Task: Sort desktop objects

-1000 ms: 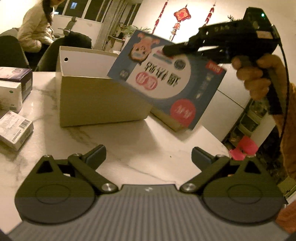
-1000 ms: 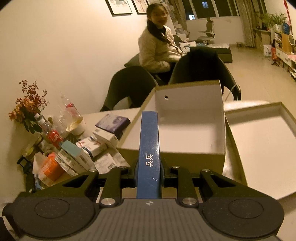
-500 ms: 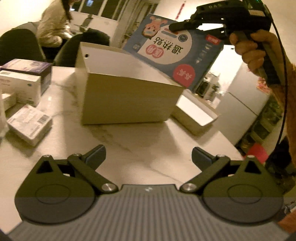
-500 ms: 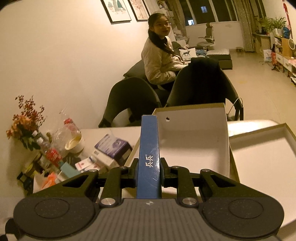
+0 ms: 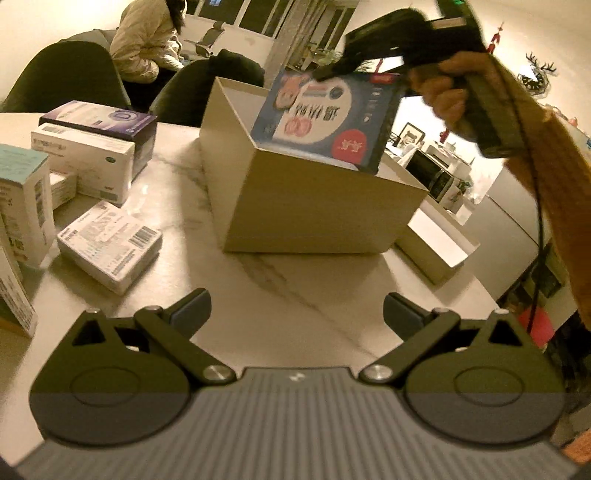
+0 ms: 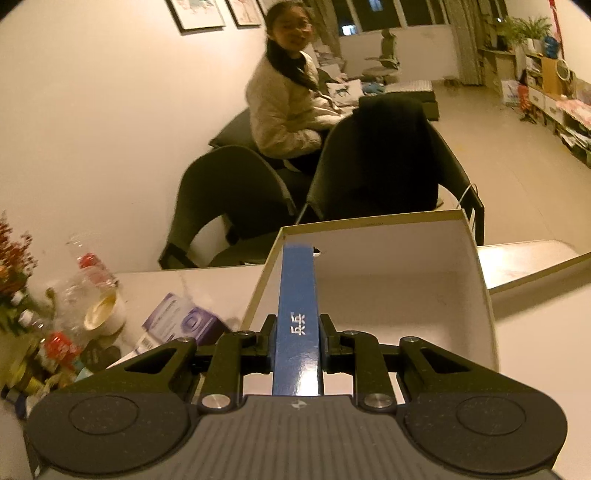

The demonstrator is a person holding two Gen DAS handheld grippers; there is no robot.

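On our left, small white and purple cardboard packets (image 5: 96, 147) sit on the pale marble surface (image 5: 295, 295), and our left hand-held gripper (image 5: 295, 314) hovers low with fingers spread wide, holding nothing. Further right, the right hand-held gripper (image 6: 295, 332) is clamped on the flat blue printed carton (image 5: 328, 122), nearly upright, its lower edge dipping inside the open beige cardboard box (image 5: 314, 206). The carton's way lies straight down; the right hand is nearer.

Cream wall (image 6: 92, 129) with framed pictures (image 6: 201, 14); pale floor (image 6: 517, 155); dark chairs (image 6: 229, 199); night windows (image 6: 384, 14); warm light.
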